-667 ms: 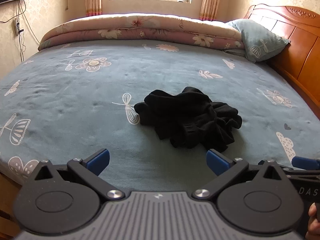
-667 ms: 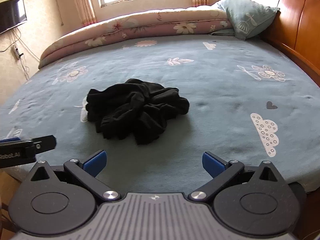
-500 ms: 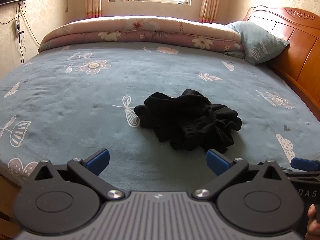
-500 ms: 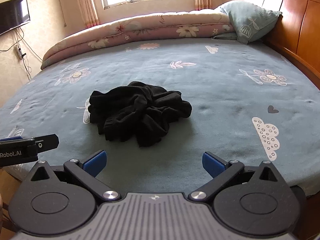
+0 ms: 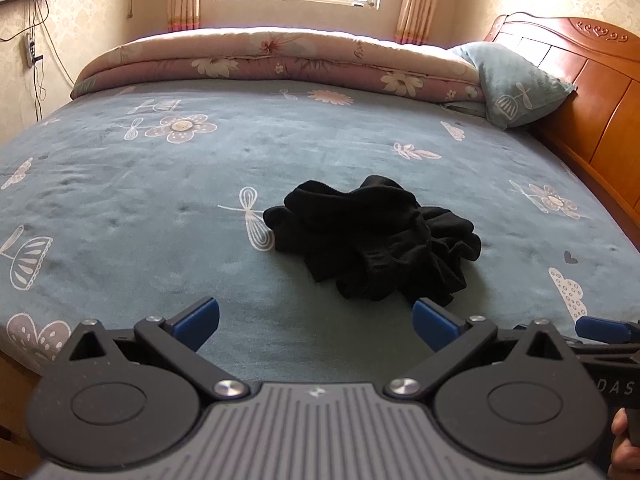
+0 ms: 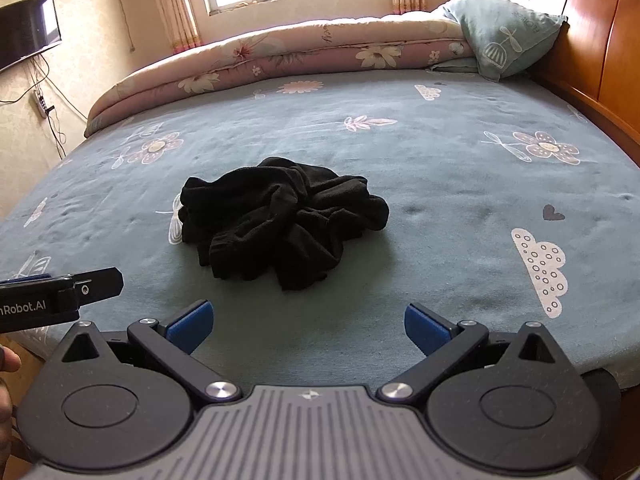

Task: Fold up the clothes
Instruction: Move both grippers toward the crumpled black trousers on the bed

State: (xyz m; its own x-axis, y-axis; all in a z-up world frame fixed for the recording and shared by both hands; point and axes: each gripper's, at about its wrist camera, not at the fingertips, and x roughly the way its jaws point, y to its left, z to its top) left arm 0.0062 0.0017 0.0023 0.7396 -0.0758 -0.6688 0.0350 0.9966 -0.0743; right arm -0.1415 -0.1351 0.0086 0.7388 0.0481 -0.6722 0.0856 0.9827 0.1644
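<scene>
Left hand-held gripper [image 5: 316, 316] and right hand-held gripper [image 6: 307, 320]: both spread wide, empty, short of the garment. Black garment [image 6: 280, 220]: crumpled heap on bed [image 6: 460, 168], unfolded. Next, likely: pinch an edge, spread flat.

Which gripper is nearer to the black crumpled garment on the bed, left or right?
Neither clearly: both hang open, short of the black crumpled garment. From the left gripper it lies ahead, slightly right; from the right gripper ahead, slightly left.
</scene>
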